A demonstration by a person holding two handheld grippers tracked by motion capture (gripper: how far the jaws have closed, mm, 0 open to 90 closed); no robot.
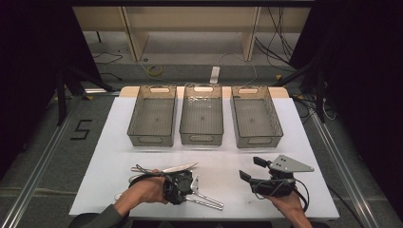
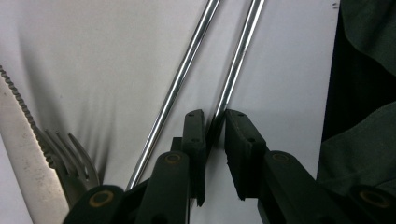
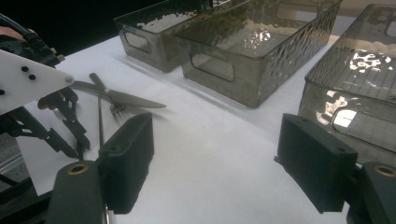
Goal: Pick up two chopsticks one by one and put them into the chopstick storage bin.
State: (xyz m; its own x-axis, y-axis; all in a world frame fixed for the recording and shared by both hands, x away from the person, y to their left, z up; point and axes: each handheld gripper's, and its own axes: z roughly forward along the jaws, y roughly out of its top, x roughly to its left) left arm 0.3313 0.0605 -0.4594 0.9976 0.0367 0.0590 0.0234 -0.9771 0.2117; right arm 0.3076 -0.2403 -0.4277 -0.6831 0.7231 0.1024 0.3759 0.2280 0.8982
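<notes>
The left tongs (image 2: 215, 128) are nearly pressed together, their black jaws pinching the near end of one of two thin metal rods (image 2: 238, 58); the second rod (image 2: 180, 81) lies just beside the first, outside the jaws, at about ten o'clock from them in the left gripper view. In the high view the left tongs (image 1: 192, 183) sit near the counter's (image 1: 119, 142) front edge at about seven o'clock, with the rods (image 1: 206, 199) running off toward four o'clock. A serrated knife (image 2: 21, 154) and a fork (image 2: 70, 158) lie just beside the tongs. The right tongs (image 3: 215, 158) are spread wide with nothing between the jaws, hovering over bare counter at about five o'clock (image 1: 252, 168). Three clear bins (image 1: 201, 118) stand in a row at twelve o'clock.
</notes>
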